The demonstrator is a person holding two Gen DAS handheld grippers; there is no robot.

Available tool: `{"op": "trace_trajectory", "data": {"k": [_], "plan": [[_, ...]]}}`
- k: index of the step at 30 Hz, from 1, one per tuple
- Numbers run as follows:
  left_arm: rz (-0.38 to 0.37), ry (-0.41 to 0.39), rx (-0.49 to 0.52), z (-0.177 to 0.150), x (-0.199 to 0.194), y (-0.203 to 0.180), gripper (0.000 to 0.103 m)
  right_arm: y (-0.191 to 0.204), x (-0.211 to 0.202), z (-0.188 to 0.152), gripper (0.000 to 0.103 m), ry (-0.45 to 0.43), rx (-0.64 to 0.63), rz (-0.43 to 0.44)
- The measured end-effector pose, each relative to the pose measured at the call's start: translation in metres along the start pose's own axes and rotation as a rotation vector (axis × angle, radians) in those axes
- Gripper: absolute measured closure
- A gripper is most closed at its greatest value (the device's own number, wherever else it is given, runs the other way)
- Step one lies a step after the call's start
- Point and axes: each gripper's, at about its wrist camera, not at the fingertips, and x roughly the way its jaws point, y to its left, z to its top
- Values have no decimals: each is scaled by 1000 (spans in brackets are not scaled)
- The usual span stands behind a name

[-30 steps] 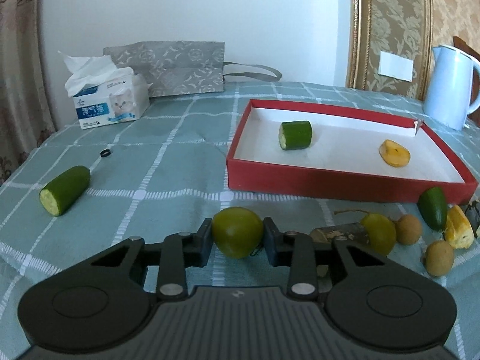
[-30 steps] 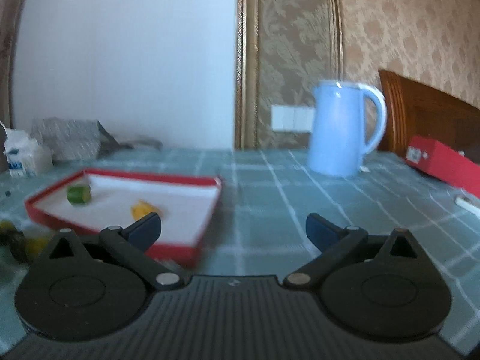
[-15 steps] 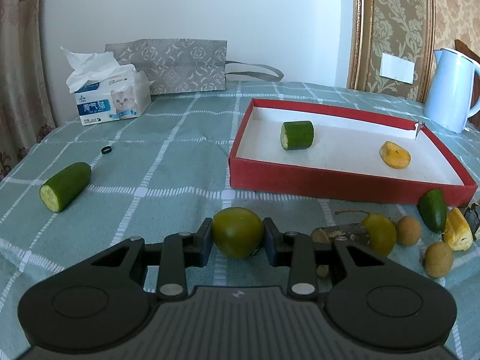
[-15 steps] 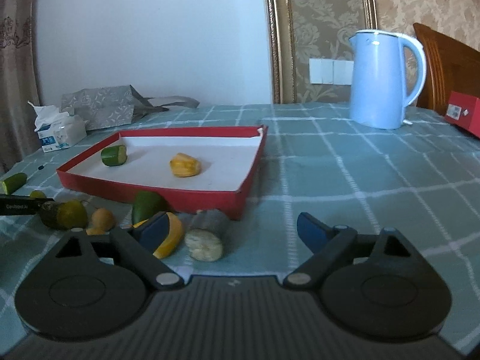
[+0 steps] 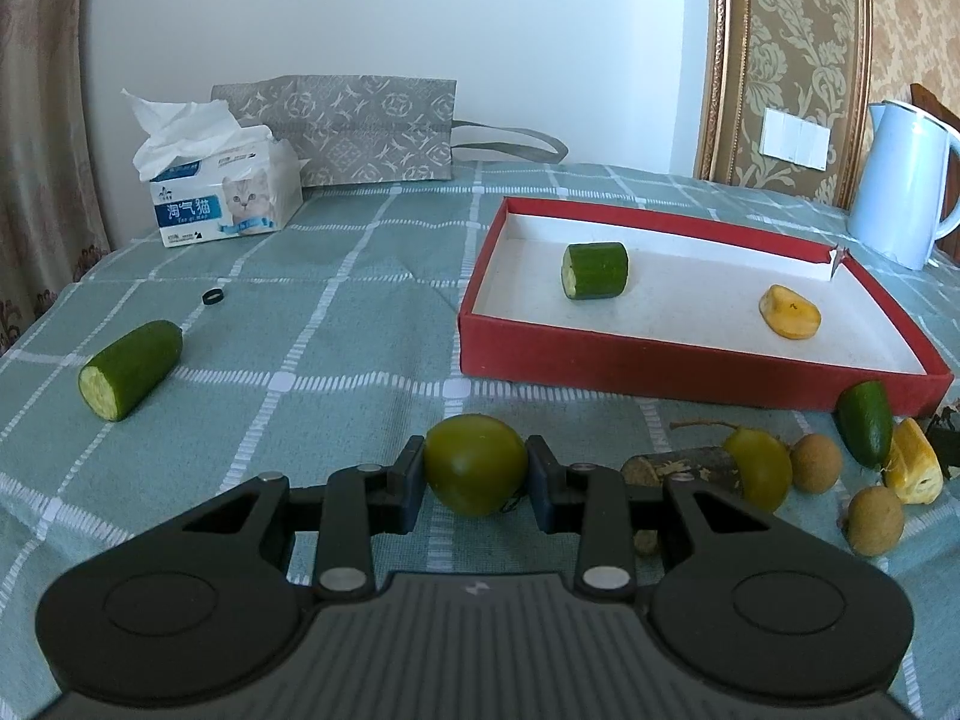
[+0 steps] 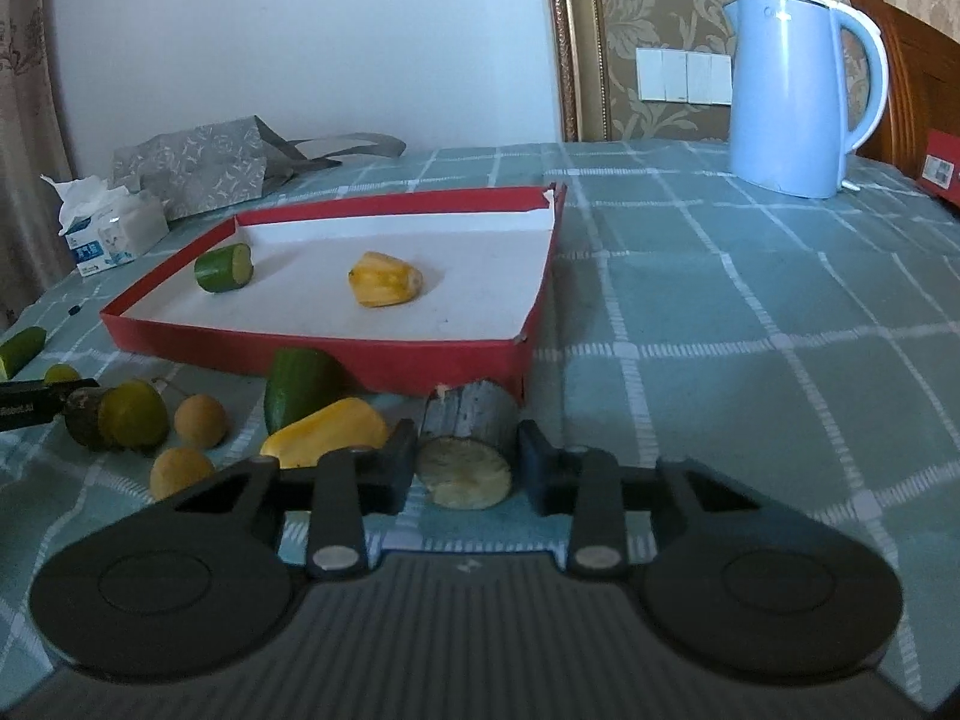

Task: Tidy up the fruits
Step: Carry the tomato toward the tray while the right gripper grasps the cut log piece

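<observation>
Jaws of the right hand-held gripper have just closed onto the cut stem piece, while the left hand-held gripper pinches a green fruit, both ready for the red tray.

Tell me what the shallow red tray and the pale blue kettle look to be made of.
Shallow red tray: looks like cardboard, matte red outside and plain white inside; one far corner is torn and folded like paper. Pale blue kettle: probably smooth plastic or painted metal, with soft glossy window reflections down its side; the look alone does not settle which.
</observation>
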Motion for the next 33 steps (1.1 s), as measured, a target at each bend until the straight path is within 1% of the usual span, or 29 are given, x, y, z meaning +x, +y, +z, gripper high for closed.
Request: {"op": "trace_trajectory", "data": {"k": [2, 5, 8, 13, 18, 20, 26, 33], "plan": [[0, 0, -1, 0, 0, 1, 69, -1, -1, 0, 70, -8, 9, -3], [2, -2, -8, 0, -1, 2, 69, -3, -7, 0, 70, -45, 9, -30], [14, -15, -34, 1, -4, 7, 69, -4, -11, 0, 70, -73, 7, -51], [14, -4, -68, 3, -7, 12, 69, -7, -16, 0, 70, -93, 18, -35], [39, -12, -47, 12, -10, 6, 69, -10, -18, 2, 70, -105, 38, -21], [47, -24, -33, 20, -11, 1, 69, -11, -20, 1, 70, -117, 45, -19], [23, -54, 27, 48, -4, -27, 69, -13, -21, 2, 70, -123, 53, -17], [-38, -48, 76, 72, 27, -72, 69, -14, -20, 2, 70, -121, 62, -11]]}}
